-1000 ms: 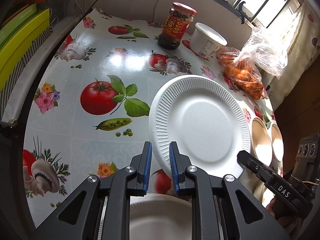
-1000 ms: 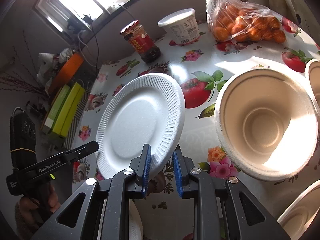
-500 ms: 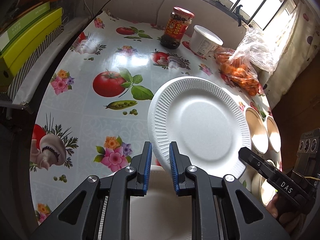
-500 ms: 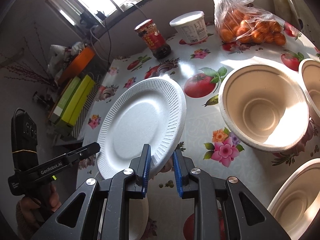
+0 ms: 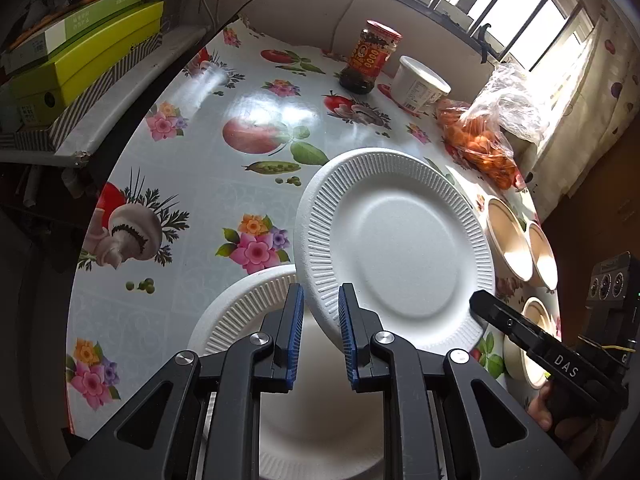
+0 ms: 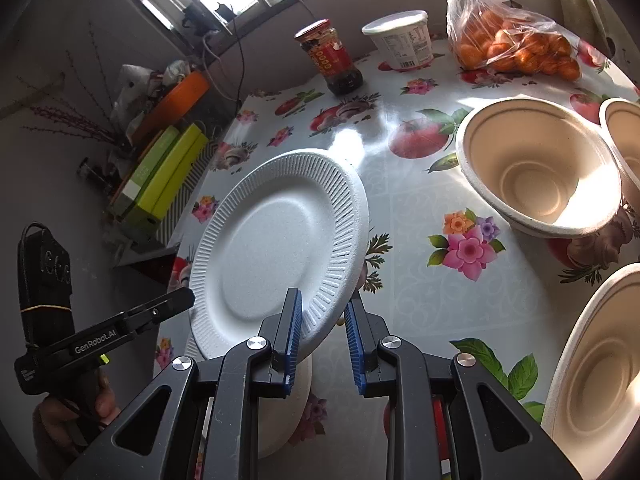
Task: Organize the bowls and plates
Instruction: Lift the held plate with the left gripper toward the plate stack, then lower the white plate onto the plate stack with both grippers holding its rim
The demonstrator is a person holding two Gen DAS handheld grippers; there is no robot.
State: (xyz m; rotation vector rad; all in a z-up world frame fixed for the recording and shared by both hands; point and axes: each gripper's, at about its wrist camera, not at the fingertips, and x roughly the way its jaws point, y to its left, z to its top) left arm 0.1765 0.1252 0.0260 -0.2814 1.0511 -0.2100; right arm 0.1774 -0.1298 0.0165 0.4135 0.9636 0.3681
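Observation:
A white foam plate (image 5: pixel 396 256) (image 6: pixel 276 240) hangs tilted above the table, held by both grippers. My left gripper (image 5: pixel 319 304) is shut on its left rim. My right gripper (image 6: pixel 322 308) is shut on the opposite rim. Under the held plate, a second white foam plate (image 5: pixel 248 304) (image 6: pixel 280 400) lies flat on the flowered tablecloth, partly hidden by the grippers. Three beige bowls (image 6: pixel 536 172) (image 6: pixel 624 148) (image 6: pixel 600 360) stand upright on the table to the right. In the left wrist view they show past the plate's right edge, the nearest bowl (image 5: pixel 506 236) among them.
At the back of the table stand a red-lidded sauce jar (image 5: pixel 368 60), a white tub (image 5: pixel 420 88) and a plastic bag of oranges (image 5: pixel 480 144). Green boxes (image 5: pixel 80 60) are stacked on a shelf past the table's left edge (image 5: pixel 80 240).
Both grippers have carried the held plate back toward the near side of the table. The plate lying on the table has come further into view beneath it.

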